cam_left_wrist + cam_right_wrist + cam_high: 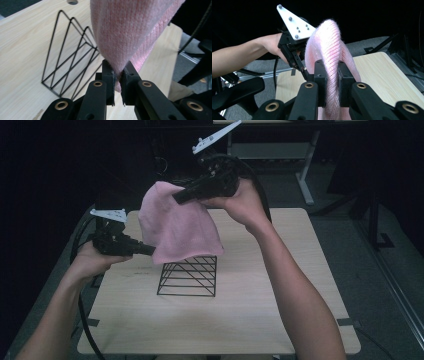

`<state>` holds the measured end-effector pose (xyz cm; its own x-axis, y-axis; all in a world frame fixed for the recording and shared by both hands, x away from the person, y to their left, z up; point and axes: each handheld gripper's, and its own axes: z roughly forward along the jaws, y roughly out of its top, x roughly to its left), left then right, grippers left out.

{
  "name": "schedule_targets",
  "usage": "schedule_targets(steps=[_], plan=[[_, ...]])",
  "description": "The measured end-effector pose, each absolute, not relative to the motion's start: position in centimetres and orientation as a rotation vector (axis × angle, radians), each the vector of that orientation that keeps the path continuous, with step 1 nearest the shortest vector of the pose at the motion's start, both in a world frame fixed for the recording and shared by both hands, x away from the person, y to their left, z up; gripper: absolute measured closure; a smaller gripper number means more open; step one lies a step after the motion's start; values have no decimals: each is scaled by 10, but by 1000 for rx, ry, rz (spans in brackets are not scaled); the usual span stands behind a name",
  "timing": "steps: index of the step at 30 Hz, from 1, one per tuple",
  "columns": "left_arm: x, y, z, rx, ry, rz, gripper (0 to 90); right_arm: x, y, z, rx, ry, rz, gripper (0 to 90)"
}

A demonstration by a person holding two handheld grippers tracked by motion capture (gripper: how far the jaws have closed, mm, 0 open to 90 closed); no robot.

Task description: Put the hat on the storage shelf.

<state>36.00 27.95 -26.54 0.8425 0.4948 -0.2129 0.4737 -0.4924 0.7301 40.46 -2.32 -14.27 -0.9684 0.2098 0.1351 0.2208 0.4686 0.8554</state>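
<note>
A pink knitted cloth [175, 227] hangs in the air above a black wire rack [189, 276] that stands mid-table, its lower edge draping over the rack's top. My left gripper [151, 251] is shut on the cloth's lower left edge; in the left gripper view the cloth [130, 32] is pinched between the jaws of that gripper [119, 75], with the rack [70, 57] behind. My right gripper [176, 198] is shut on the cloth's upper part, higher up. In the right gripper view the cloth [332, 55] bulges between the jaws of that gripper [331, 72], with the left gripper [308, 75] beyond.
The light wooden table [250, 310] has bare surface in front of and to the right of the rack. A desk leg [305, 175] and dark floor lie beyond the far edge. Cables [82, 315] trail off the left side.
</note>
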Motion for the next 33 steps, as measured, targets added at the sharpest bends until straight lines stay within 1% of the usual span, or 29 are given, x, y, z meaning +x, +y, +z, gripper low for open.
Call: schedule_targets(steps=[7, 14, 17, 23, 27, 33], plan=[[365, 275, -273, 2196, 730, 60, 831, 417, -32, -161, -439, -2652, -1567, 810], [370, 266, -281, 2219, 749, 106, 830, 426, -50, -180, -523, -2629, -1580, 810], [370, 261, -283, 2234, 743, 114, 829, 429, -60, -192, -549, -2604, -1595, 810], [372, 253, -287, 2249, 739, 111, 829, 430, -72, -203, -571, -2563, -1619, 810], [371, 255, -293, 2245, 744, 101, 828, 428, -72, -206, -555, -2557, -1613, 808], [362, 269, -297, 2240, 752, 120, 829, 422, -58, -208, -488, -2570, -1594, 801]])
